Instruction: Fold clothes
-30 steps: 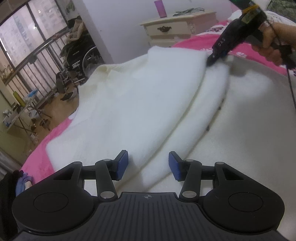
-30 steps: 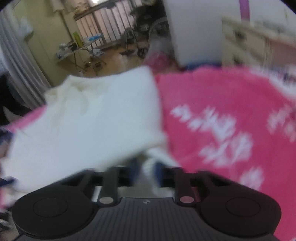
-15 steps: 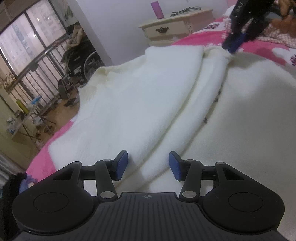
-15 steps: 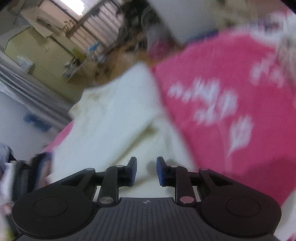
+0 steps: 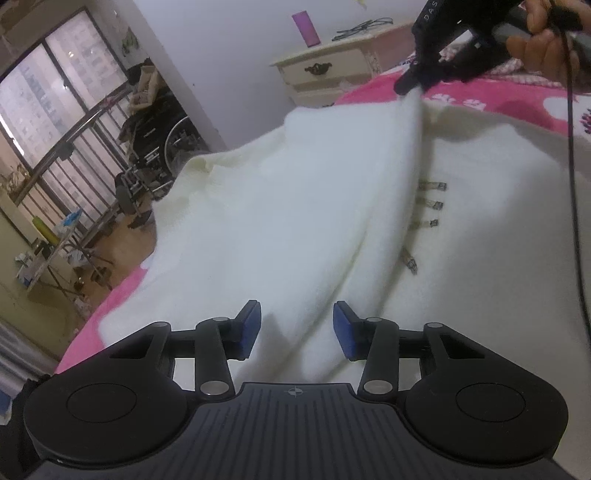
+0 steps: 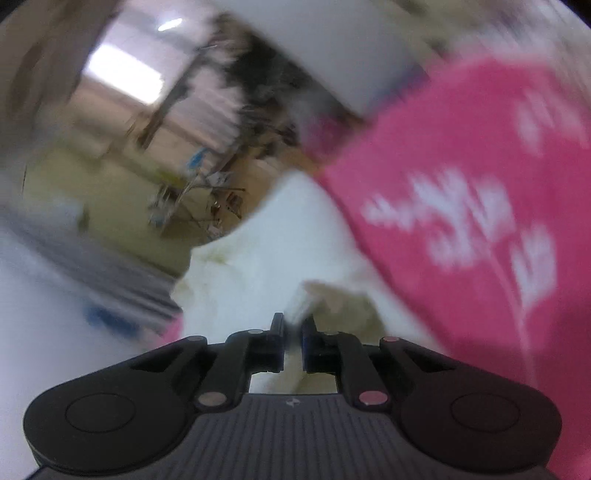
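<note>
A cream fleece garment [image 5: 295,206] lies spread over the pink bed, its left front panel folded along the middle, with small toggle fastenings [image 5: 430,203] showing beside the fold. My left gripper [image 5: 297,328] stands open low over the near hem, a ridge of cloth between its blue pads [image 5: 247,325] without being pinched. At the far end my right gripper [image 5: 410,86], held by a hand [image 5: 543,44], is shut on the garment's far edge and lifts it. The right wrist view is blurred: the right gripper [image 6: 293,332] is nearly closed with cream cloth [image 6: 280,266] between the pads.
A pink flowered blanket [image 6: 480,221] covers the bed. A cream nightstand [image 5: 325,74] with a purple cup [image 5: 306,23] stands behind. A wheelchair [image 5: 162,136], a window railing and a cluttered folding table [image 5: 48,251] are at the left. A black cable [image 5: 572,184] hangs at the right.
The right gripper has closed on the far edge of the garment and pulled it up, exposing the toggle fastenings. The left gripper stays open at the near hem.
</note>
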A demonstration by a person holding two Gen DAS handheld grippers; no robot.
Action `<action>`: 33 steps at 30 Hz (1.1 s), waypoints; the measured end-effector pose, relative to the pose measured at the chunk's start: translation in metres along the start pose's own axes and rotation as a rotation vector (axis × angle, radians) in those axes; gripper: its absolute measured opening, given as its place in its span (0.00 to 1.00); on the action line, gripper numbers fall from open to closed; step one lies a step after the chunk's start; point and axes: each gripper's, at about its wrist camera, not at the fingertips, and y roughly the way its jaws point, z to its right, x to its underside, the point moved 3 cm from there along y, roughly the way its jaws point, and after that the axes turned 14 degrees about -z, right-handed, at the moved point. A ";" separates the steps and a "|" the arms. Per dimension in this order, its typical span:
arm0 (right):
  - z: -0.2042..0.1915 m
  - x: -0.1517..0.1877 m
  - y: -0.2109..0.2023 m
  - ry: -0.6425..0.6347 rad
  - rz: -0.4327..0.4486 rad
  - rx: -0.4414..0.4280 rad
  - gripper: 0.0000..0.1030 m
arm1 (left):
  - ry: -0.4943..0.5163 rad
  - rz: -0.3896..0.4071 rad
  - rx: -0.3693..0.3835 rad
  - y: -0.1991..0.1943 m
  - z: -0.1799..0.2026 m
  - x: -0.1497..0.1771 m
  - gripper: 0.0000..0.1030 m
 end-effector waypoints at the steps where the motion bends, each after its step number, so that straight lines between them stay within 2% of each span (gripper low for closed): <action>1: -0.003 0.001 0.005 -0.060 -0.008 0.062 0.08 | -0.001 -0.005 0.000 0.001 0.001 0.001 0.43; 3: 0.009 0.008 0.023 -0.117 -0.068 0.180 0.06 | -0.006 -0.011 0.001 0.003 0.001 0.003 0.43; 6: 0.024 0.010 0.016 -0.038 -0.071 0.113 0.10 | -0.009 -0.015 -0.001 0.000 -0.001 0.005 0.45; 8: 0.030 0.007 0.006 0.013 -0.080 0.094 0.19 | -0.033 -0.027 0.009 -0.004 -0.005 0.008 0.47; 12: 0.051 0.001 -0.021 0.141 -0.053 0.040 0.21 | -0.128 -0.082 0.053 -0.016 -0.020 0.024 0.47; 13: 0.060 0.000 -0.031 0.186 -0.027 0.032 0.26 | -0.158 -0.095 0.062 -0.020 -0.024 0.030 0.47; 14: 0.070 -0.001 -0.042 0.229 0.005 0.032 0.40 | -0.189 -0.106 0.071 -0.025 -0.028 0.036 0.48; 16: 0.088 0.001 -0.059 0.288 0.048 0.048 0.41 | -0.262 -0.136 0.099 -0.034 -0.039 0.048 0.48; 21: 0.098 0.021 -0.083 0.281 -0.027 0.080 0.45 | -0.472 -0.274 0.286 -0.048 -0.055 0.082 0.54; 22: 0.097 0.027 -0.085 0.258 -0.052 0.087 0.49 | -0.504 -0.303 0.323 -0.049 -0.054 0.090 0.55; 26: 0.094 0.061 -0.085 0.190 -0.203 0.071 0.52 | -0.630 -0.421 0.468 -0.053 -0.048 0.120 0.55; 29: 0.089 0.091 -0.085 0.156 -0.354 0.033 0.51 | -0.669 -0.469 0.580 -0.058 -0.031 0.134 0.55; 33: 0.083 0.127 -0.095 0.102 -0.464 0.040 0.50 | -0.679 -0.494 0.738 -0.060 -0.005 0.137 0.54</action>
